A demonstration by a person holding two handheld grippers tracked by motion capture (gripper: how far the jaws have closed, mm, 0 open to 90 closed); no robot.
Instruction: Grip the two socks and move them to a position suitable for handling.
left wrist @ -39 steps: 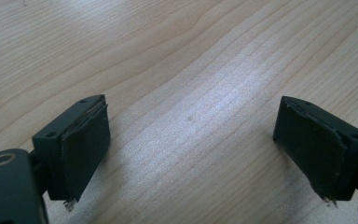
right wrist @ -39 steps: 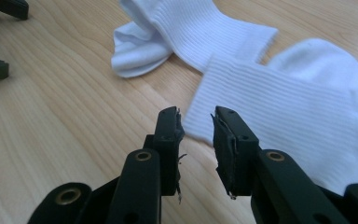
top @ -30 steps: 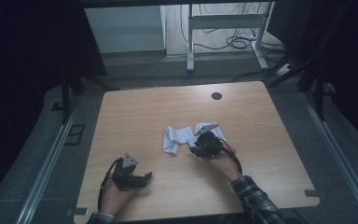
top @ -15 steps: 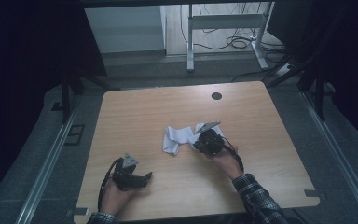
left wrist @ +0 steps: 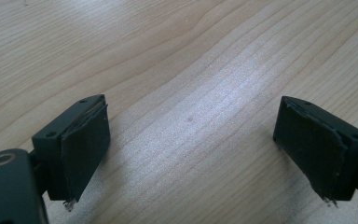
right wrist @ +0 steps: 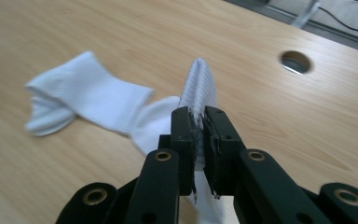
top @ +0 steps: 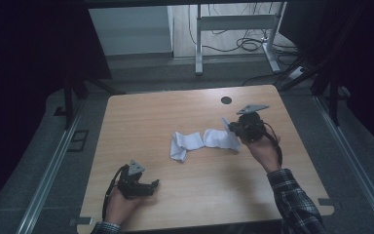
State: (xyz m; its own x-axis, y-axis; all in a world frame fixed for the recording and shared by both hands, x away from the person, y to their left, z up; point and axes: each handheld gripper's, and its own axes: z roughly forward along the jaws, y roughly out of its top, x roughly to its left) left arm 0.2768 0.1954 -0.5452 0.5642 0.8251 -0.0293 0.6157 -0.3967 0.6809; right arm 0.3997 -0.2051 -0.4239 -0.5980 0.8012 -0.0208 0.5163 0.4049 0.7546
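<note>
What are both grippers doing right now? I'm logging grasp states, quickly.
Left gripper: open, empty, jaws wide over the bare table.
Right gripper: closed on the white sock, pinching its edge.

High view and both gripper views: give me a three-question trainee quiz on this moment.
1. True or false: the right gripper is shut on the white sock.
2. What lies between the left gripper's fingers? A) sock B) bare wooden table C) cable
3. Fill in: near the table's far edge there is a round ____.

Key: 1 true; 2 B; 3 hole.
</note>
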